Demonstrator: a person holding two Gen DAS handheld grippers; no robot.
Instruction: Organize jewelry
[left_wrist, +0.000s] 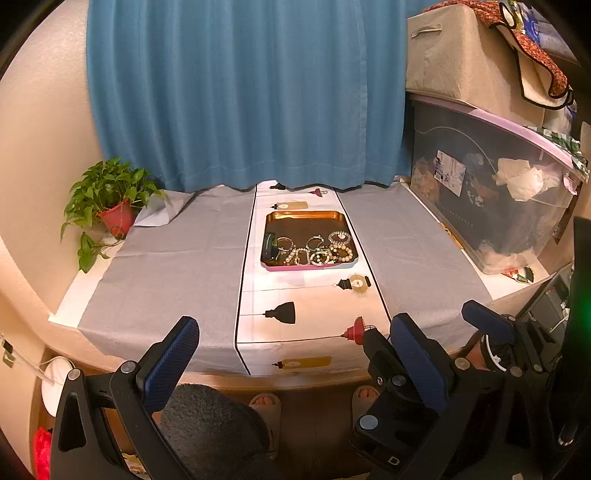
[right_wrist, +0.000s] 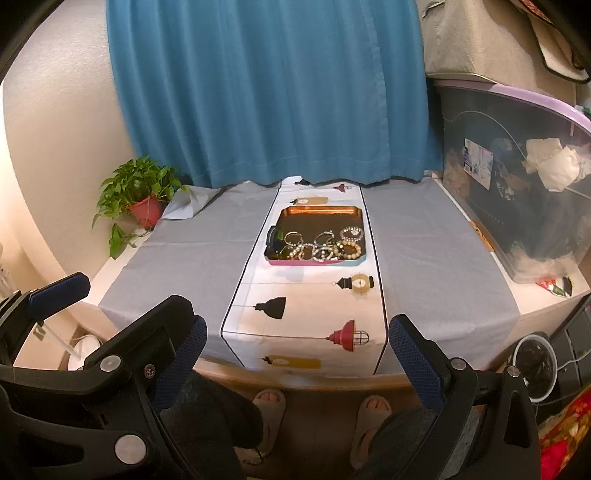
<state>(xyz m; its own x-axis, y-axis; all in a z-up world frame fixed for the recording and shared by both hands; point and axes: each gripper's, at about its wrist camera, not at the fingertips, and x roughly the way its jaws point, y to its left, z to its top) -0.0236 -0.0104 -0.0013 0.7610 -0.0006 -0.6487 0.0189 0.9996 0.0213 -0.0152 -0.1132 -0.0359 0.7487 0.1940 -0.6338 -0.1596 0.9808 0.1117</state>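
Observation:
A copper tray (left_wrist: 306, 218) (right_wrist: 317, 212) sits on the white lamp-print runner in the middle of the table. Several beaded bracelets (left_wrist: 321, 251) (right_wrist: 325, 245) lie heaped at its near edge, with a dark green bangle (left_wrist: 270, 245) (right_wrist: 274, 240) at its left. My left gripper (left_wrist: 291, 354) is open and empty, held back at the table's front edge. My right gripper (right_wrist: 297, 350) is open and empty, beside it at the same edge. The right gripper's fingers (left_wrist: 487, 319) show in the left wrist view, and a left finger (right_wrist: 59, 293) shows in the right wrist view.
A potted plant (left_wrist: 110, 199) (right_wrist: 144, 199) stands at the back left. A large clear storage bin (left_wrist: 498, 192) (right_wrist: 517, 177) with a fabric box on top fills the right side. A blue curtain (left_wrist: 247, 92) hangs behind the table. Grey cloth (left_wrist: 177, 273) covers the table either side of the runner.

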